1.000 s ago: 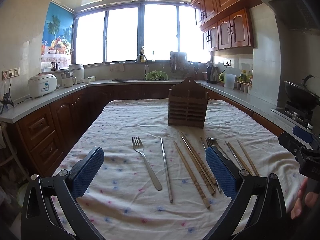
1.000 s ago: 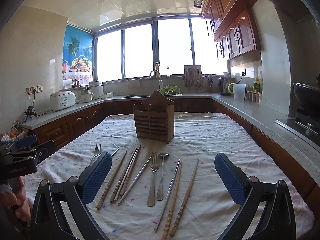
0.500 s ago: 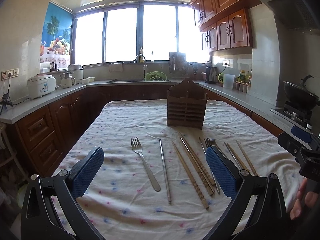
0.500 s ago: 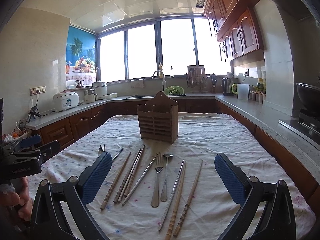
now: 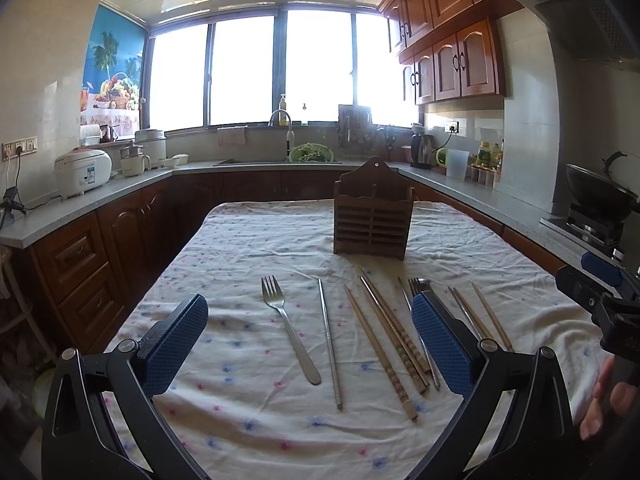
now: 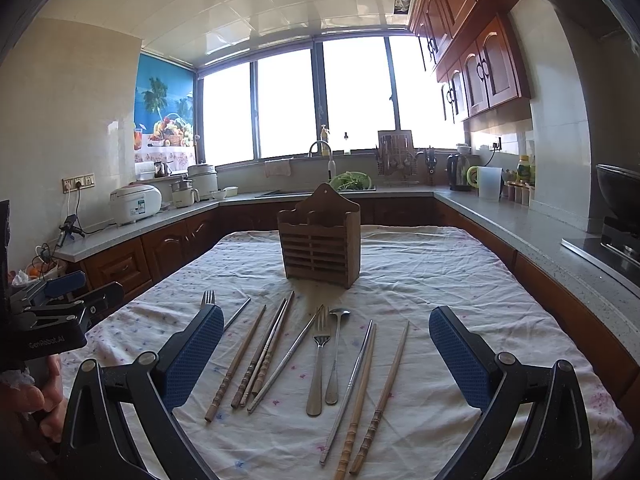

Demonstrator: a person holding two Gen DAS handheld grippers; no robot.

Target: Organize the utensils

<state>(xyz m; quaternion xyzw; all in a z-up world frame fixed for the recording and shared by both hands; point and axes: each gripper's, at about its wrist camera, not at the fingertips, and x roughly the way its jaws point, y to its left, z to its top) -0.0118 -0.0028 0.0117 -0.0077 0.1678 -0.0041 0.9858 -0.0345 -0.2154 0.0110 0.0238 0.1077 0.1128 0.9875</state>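
Nearest in the left wrist view, the left hand-held gripper (image 5: 310, 342) hangs above the bench with its blue-padded fingers (image 5: 176, 344) spread wide and nothing between them. The right hand-held gripper (image 6: 326, 354) is likewise wide apart and holds nothing; its blue pads (image 6: 456, 360) frame the row of utensils below. At the right edge of the left wrist view a person's fingers (image 5: 608, 396) wrap the handle of the other tool.

The bench (image 6: 460, 280) is covered by a white cloth with small pink and blue flecks. On it, side by side and pointing roughly away from the cameras, lie the utensils. At the left end is a fork (image 5: 289, 330), tines away, and just beside it a metal chopstick (image 5: 329, 340). Next come wooden chopsticks (image 5: 386, 340), three lying close together. Further right, seen from the right wrist, a slanted metal chopstick (image 6: 286, 360) rests near a second fork (image 6: 318, 364) and a small spoon (image 6: 335, 354), the two lying nearly parallel and close together. Right of these lie another metal chopstick (image 6: 348, 388) touching a wooden one, and a last wooden chopstick (image 6: 384, 384) a little apart.

Beyond the row, near the middle of the cloth, stands the wooden utensil holder (image 6: 319, 238), upright, slatted in front, with a peaked back; no utensils show above its rim.

Farther off, a counter (image 5: 92, 204) runs round the room with a rice cooker (image 5: 82, 172) on the left, a sink tap (image 6: 320, 148) under the windows and a kettle (image 6: 458, 172) on the right
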